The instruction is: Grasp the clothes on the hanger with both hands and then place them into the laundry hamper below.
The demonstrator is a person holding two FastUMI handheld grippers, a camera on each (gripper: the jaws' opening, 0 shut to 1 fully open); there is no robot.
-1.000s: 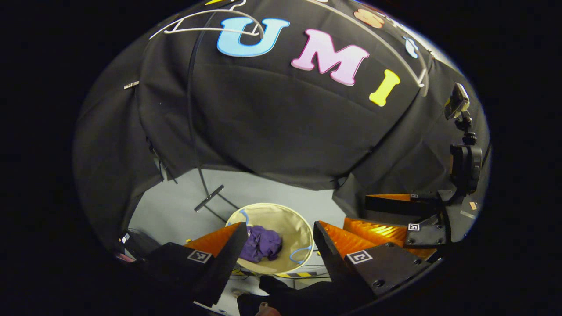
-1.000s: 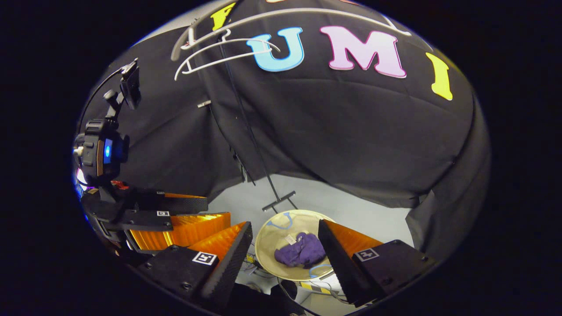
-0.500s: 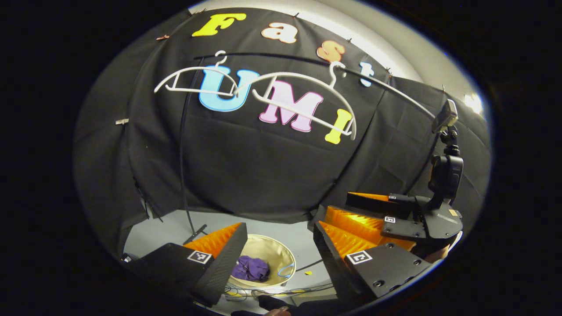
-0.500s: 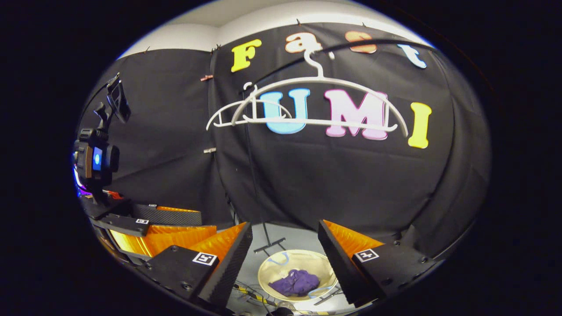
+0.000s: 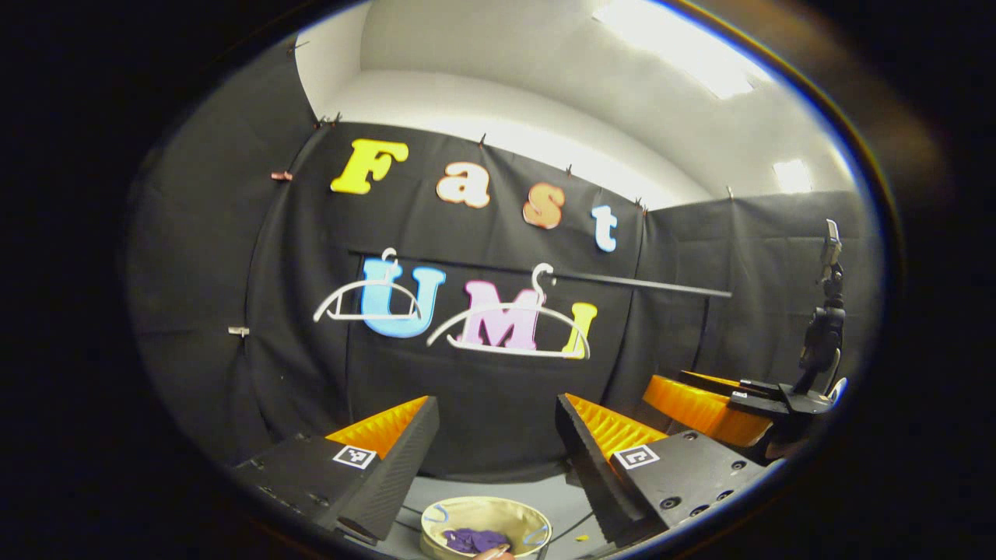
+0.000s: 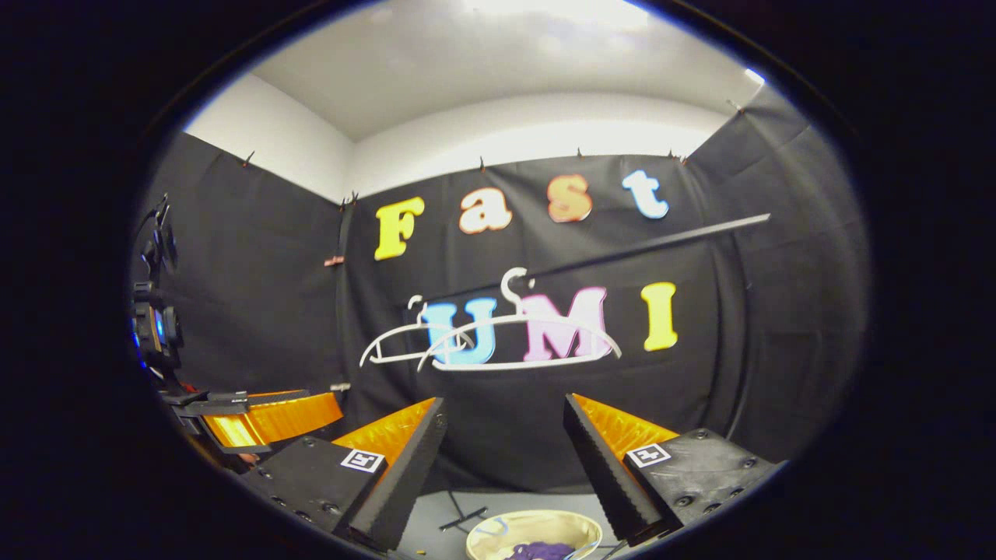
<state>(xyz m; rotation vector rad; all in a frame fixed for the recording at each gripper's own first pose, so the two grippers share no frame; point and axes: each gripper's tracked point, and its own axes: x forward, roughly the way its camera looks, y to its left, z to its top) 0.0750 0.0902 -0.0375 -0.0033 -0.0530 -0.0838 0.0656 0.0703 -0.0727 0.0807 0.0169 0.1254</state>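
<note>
A purple garment (image 5: 476,539) lies crumpled inside the round cream hamper (image 5: 475,515) on the floor, low in the left gripper view; the same hamper (image 6: 545,523) and garment (image 6: 538,551) sit at the bottom of the right gripper view. Two bare white hangers (image 5: 520,320) (image 5: 367,297) hang from a black rail (image 5: 622,280) on the back wall, the nearer hanger (image 6: 537,327) ahead in the right gripper view. My left gripper (image 5: 498,412) is open and empty, high above the hamper. My right gripper (image 6: 502,416) is open too, holding nothing.
The right gripper's body (image 5: 724,397) with its camera mast shows at the right edge of the left gripper view; the left gripper's body (image 6: 257,416) sits at the left of the right gripper view. The rail stand's foot (image 6: 463,519) rests on the grey floor beside the hamper.
Both grippers have risen and tilted upward, away from the hamper, which has shrunk toward the bottom of each view. The hangers, rail and ceiling have come into sight. Both stay open.
</note>
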